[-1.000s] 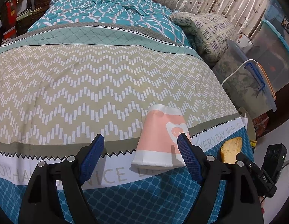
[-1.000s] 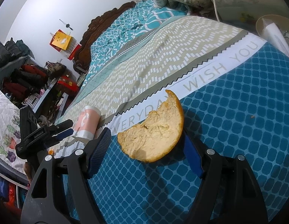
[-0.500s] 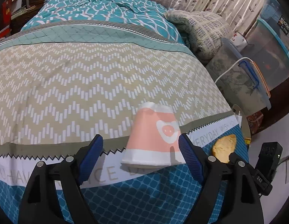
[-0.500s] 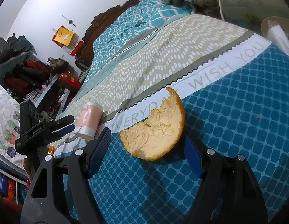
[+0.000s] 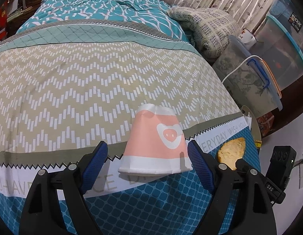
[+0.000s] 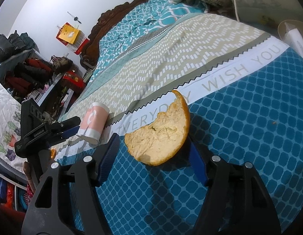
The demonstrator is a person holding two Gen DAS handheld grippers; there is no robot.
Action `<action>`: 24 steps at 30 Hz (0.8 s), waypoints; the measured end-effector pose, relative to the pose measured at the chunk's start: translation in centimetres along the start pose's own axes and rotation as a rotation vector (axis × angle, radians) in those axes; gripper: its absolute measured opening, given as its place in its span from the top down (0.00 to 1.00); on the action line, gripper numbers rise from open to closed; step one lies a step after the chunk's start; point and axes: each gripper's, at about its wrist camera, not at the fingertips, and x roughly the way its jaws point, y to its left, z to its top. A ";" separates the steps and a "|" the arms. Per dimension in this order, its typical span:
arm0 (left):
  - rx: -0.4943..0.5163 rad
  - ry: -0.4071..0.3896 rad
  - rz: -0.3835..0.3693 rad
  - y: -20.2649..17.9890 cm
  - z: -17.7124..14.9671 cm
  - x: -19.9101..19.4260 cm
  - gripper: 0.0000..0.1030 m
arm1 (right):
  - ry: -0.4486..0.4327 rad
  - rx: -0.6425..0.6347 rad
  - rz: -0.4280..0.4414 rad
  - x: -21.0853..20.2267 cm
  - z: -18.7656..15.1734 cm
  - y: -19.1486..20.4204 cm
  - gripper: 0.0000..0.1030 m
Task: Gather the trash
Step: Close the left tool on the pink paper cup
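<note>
Right claw [image 6: 153,160] narrowing around orange peel [image 6: 161,133] (untouched); left claw [image 5: 147,162] wide, straddling cup [image 5: 155,143]

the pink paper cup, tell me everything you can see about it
The pink paper cup looks like thin paper, pink with white bands at both ends and a white pig-face print. It lies on its side on the bedspread, across the grey zigzag stripe and white lettered band. Its far rim is dented. It lies between the blue fingers of the left gripper, nearer the right-hand one; contact is unclear. Beyond that finger lies a piece of orange peel.
</note>
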 end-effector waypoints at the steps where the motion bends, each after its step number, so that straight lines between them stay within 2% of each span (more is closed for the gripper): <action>1: -0.001 0.002 -0.004 0.1 0.0 0.1 0.23 | 0.001 -0.001 0.000 0.0 0.0 -0.1 0.35; 7: 0.006 0.020 -0.025 0.2 -0.1 0.6 0.23 | 0.000 -0.001 -0.001 0.0 0.0 -0.1 0.35; 9: 0.012 0.027 -0.029 0.1 -0.2 1.0 0.23 | 0.004 0.001 0.002 0.1 0.1 -0.1 0.38; 12: 0.004 0.039 -0.040 0.2 -0.1 1.5 0.23 | 0.016 0.001 0.007 0.2 0.0 -0.1 0.48; 13: -0.001 0.044 -0.047 0.2 -0.1 1.7 0.25 | 0.031 0.002 0.013 0.5 0.0 -0.1 0.59; 14: -0.003 0.049 -0.054 0.2 -0.1 1.9 0.32 | 0.045 0.003 0.017 0.8 0.0 -0.2 0.67; 16: 0.006 0.061 -0.064 -0.3 -0.2 2.4 0.42 | 0.057 -0.007 0.011 1.0 0.0 0.0 0.71; 17: 0.015 0.059 -0.060 -0.6 -0.3 2.5 0.48 | 0.064 -0.012 0.011 1.1 0.0 0.0 0.76; 19: 0.045 0.051 -0.047 -1.5 -0.5 2.5 0.59 | 0.070 -0.016 0.008 1.3 0.0 0.0 0.79; 24: 0.086 0.028 -0.044 -2.9 -1.0 2.1 0.68 | 0.043 -0.019 -0.001 0.9 -0.1 0.0 0.84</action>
